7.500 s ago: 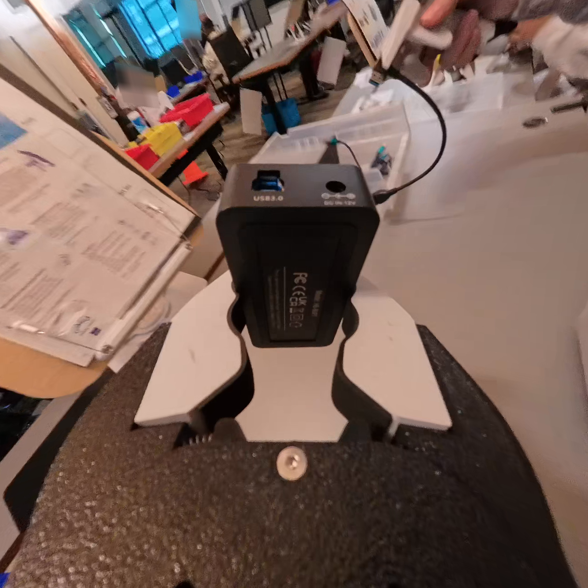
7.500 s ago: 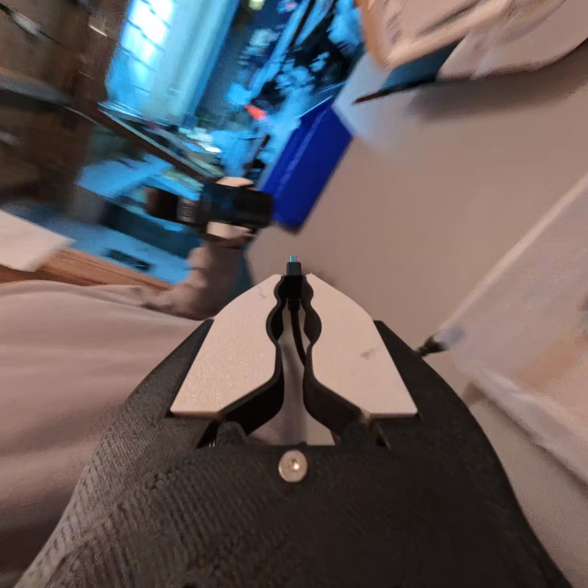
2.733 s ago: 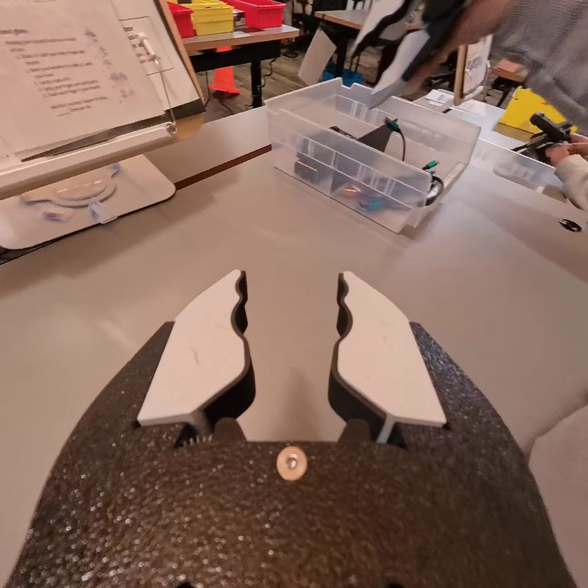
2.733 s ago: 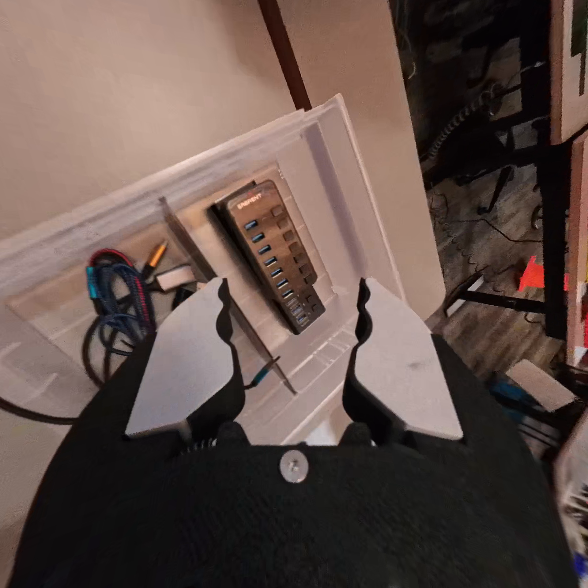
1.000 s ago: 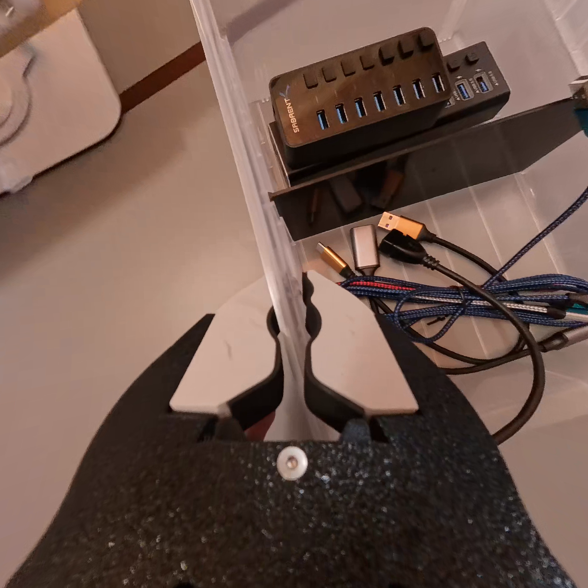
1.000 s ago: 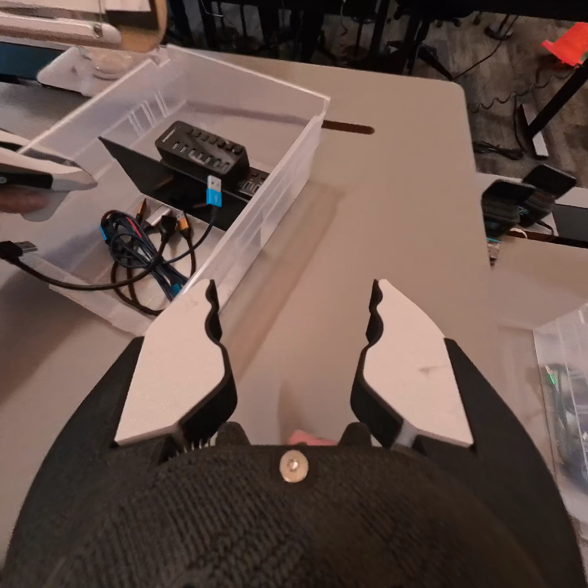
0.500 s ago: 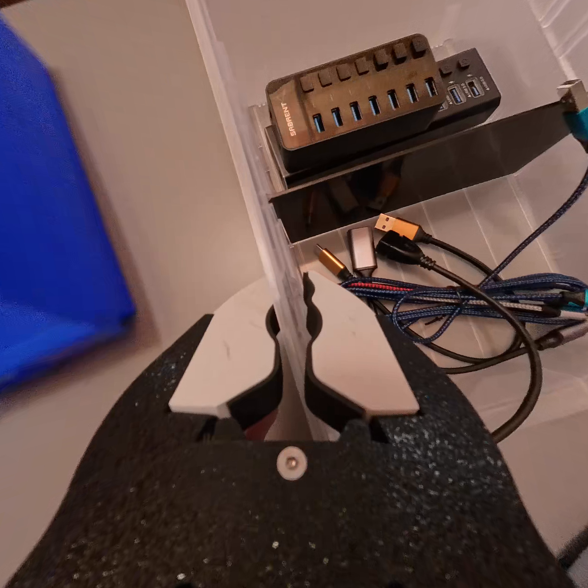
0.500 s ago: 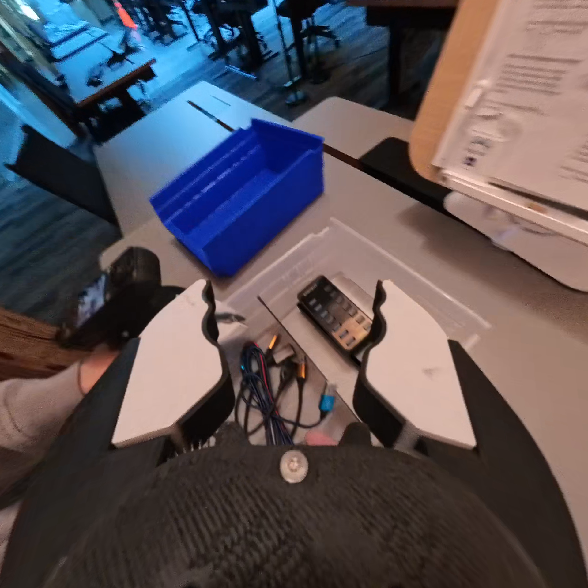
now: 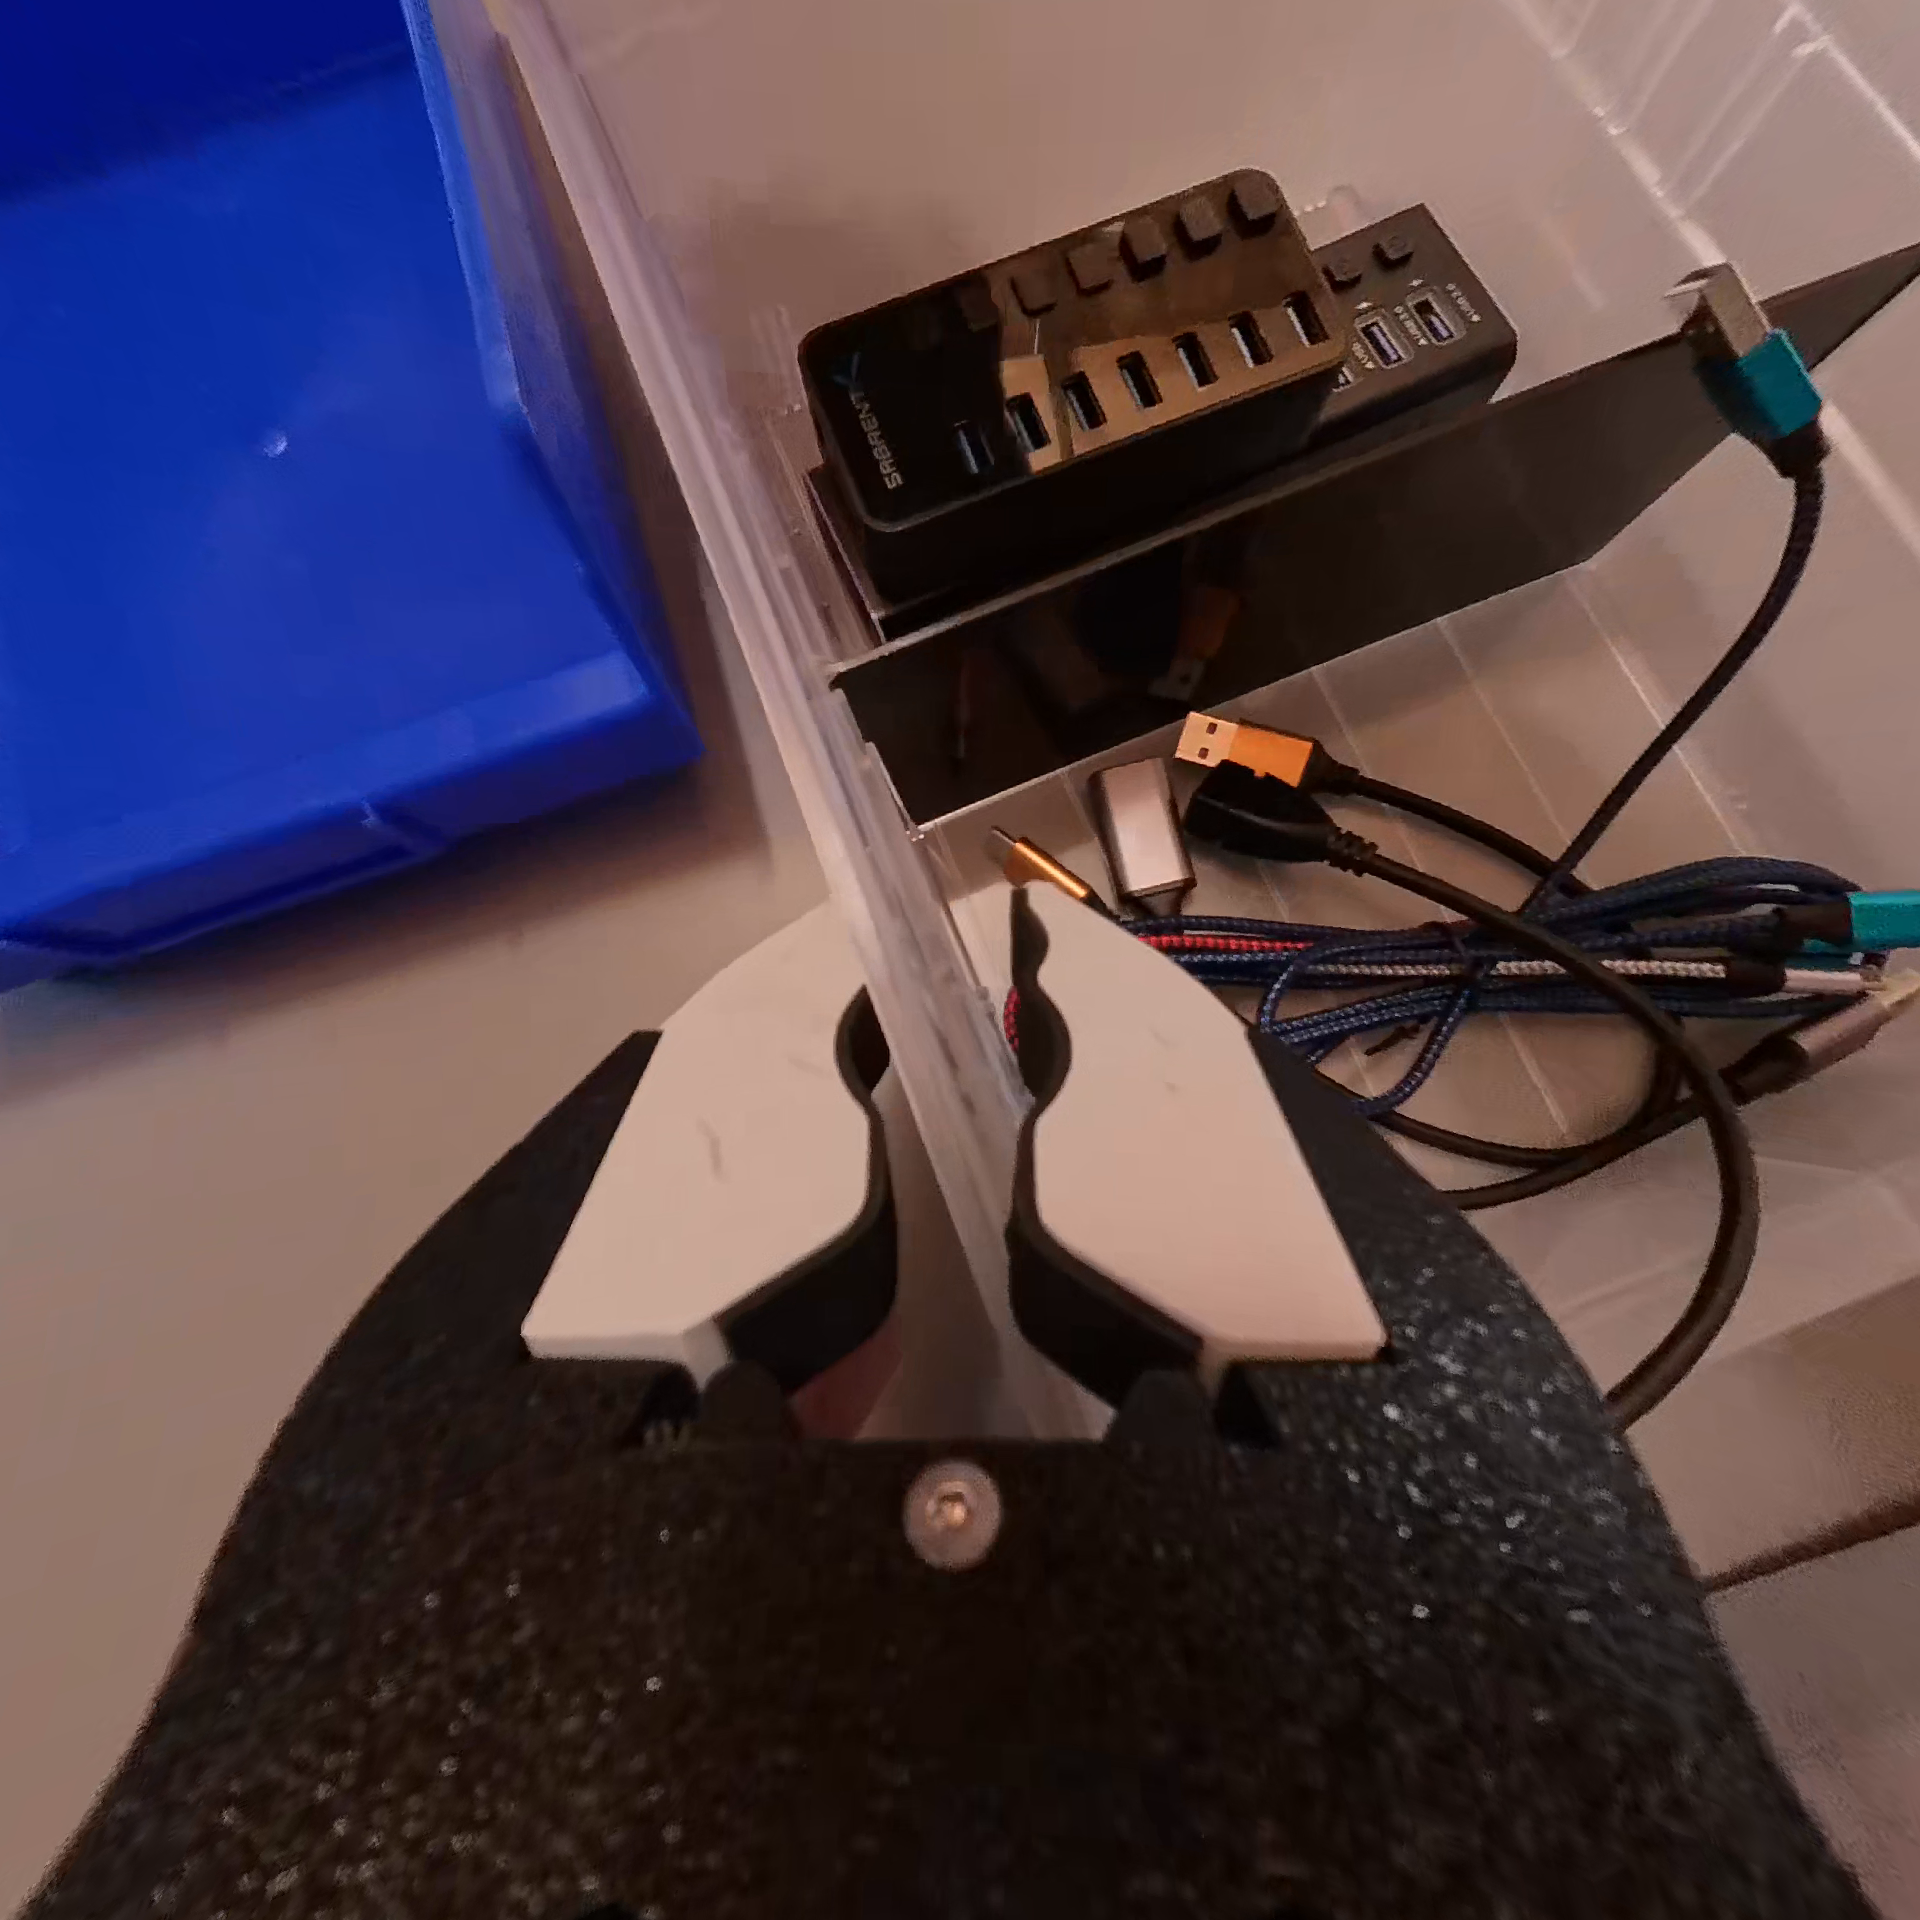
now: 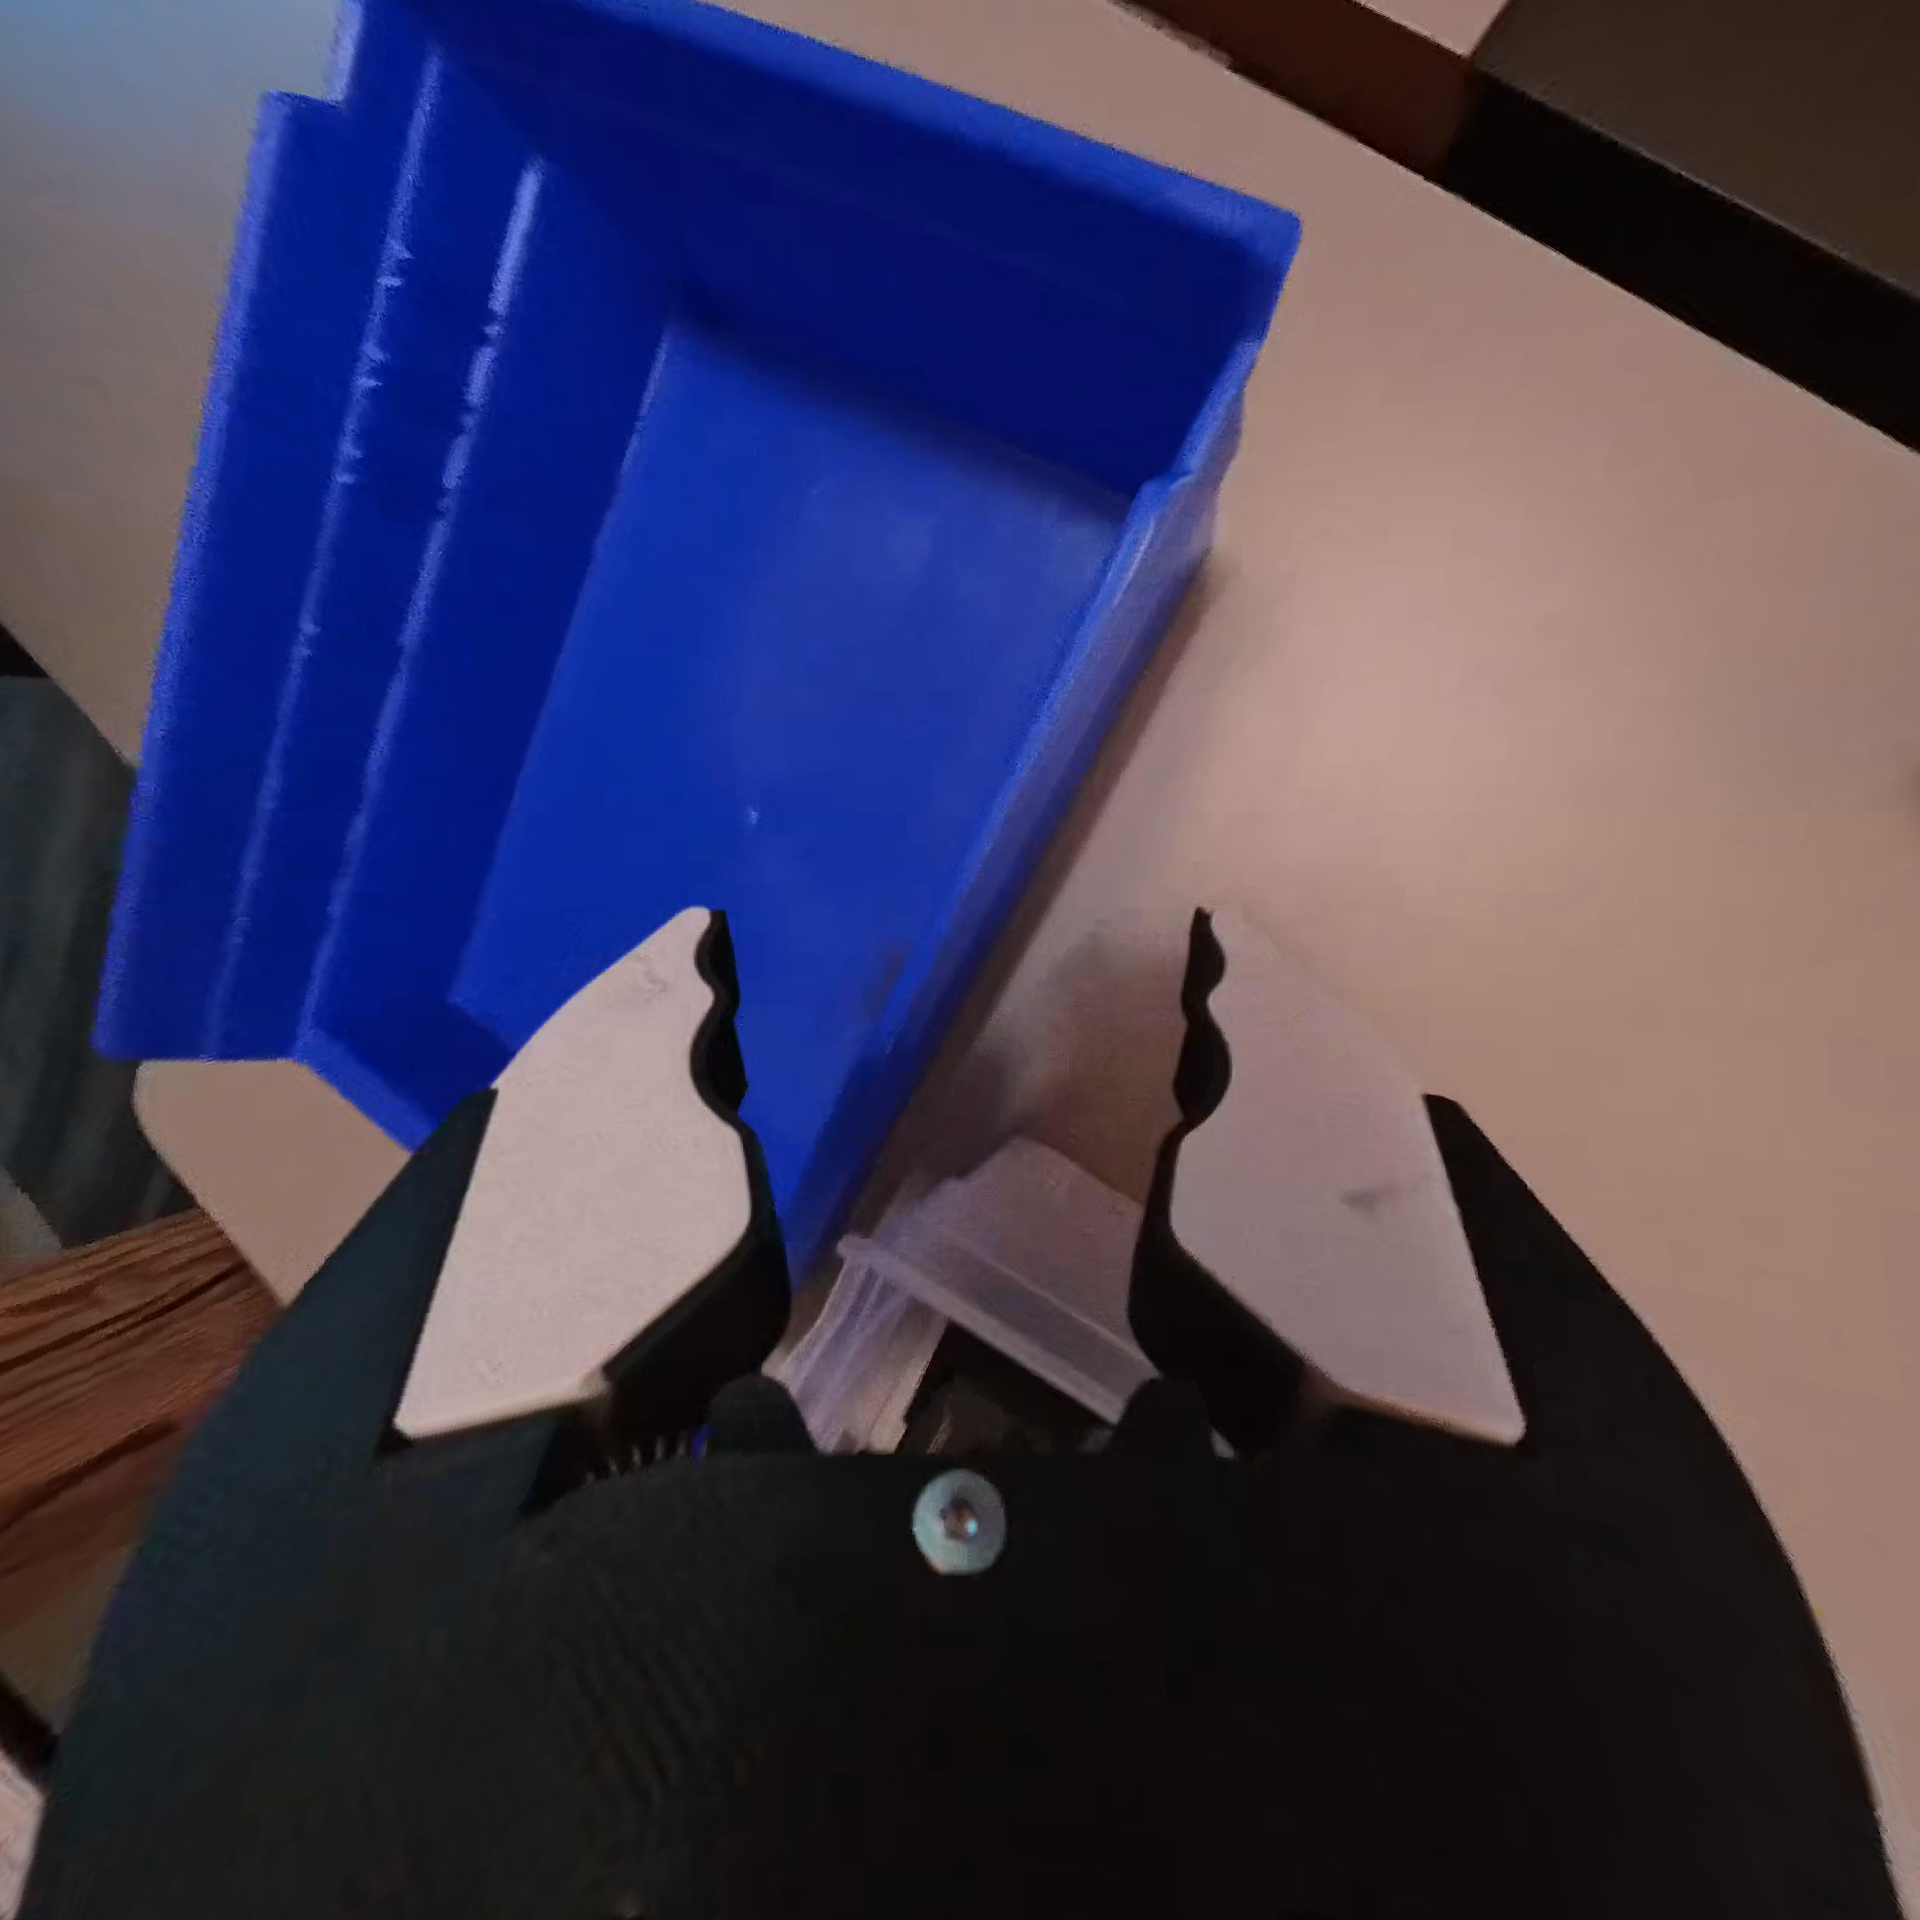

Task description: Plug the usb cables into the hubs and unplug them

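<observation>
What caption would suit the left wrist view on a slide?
Left hand-held gripper clamps the clear bin's wall; hubs and loose cables lie inside.

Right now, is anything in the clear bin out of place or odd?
Yes. One teal-tipped cable plug rests on top of the black divider, not down with the tangled cables. One black hub lies stacked on another. The left tool is shut on the clear bin's wall.
</observation>
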### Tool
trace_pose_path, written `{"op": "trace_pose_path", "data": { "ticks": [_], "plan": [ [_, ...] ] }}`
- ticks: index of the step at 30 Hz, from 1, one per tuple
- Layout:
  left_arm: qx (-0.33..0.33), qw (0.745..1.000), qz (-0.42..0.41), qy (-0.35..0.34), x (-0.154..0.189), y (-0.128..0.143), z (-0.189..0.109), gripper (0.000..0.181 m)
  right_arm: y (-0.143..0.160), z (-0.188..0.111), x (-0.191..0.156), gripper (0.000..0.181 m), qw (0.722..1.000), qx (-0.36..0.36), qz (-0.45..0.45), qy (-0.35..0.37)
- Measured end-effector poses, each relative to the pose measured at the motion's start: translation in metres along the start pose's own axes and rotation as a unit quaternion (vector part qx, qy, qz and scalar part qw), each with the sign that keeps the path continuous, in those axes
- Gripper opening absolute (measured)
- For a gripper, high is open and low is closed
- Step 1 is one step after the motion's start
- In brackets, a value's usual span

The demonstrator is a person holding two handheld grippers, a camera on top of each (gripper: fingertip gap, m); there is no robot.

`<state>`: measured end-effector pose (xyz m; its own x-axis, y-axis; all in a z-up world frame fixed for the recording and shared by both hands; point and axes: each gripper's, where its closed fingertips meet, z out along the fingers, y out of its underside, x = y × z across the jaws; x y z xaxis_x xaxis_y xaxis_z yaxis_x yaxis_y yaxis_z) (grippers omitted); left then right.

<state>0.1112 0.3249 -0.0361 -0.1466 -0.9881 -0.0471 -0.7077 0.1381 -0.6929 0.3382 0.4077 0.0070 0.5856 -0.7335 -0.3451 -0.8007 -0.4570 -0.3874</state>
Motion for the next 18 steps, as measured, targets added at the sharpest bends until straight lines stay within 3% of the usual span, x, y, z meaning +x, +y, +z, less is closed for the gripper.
{"op": "trace_pose_path", "data": {
  "ticks": [2, 5, 11, 13, 18],
  "plan": [
    [0.009, 1.0, -0.001, 0.007, 0.001, -0.001, 0.0, 0.022, 0.0, 0.017, 0.003, 0.081, 0.999, -0.025, 0.019, 0.004],
    [0.015, 1.0, 0.007, 0.008, 0.001, -0.001, 0.001, 0.024, 0.006, 0.038, -0.009, 0.062, 0.996, -0.076, 0.034, -0.027],
    [0.036, 0.998, 0.042, -0.017, -0.002, -0.005, 0.002, 0.03, 0.021, 0.071, 0.001, 0.044, 0.989, -0.141, 0.002, 0.035],
    [0.035, 0.998, 0.039, -0.016, -0.002, -0.005, 0.002, 0.029, 0.028, 0.075, 0.007, 0.026, 0.984, -0.172, -0.013, 0.055],
    [0.049, 0.998, 0.037, -0.025, -0.006, -0.007, 0.001, 0.028, 0.019, 0.078, 0.0, 0.015, 0.979, -0.188, -0.052, 0.061]
  ]
}}
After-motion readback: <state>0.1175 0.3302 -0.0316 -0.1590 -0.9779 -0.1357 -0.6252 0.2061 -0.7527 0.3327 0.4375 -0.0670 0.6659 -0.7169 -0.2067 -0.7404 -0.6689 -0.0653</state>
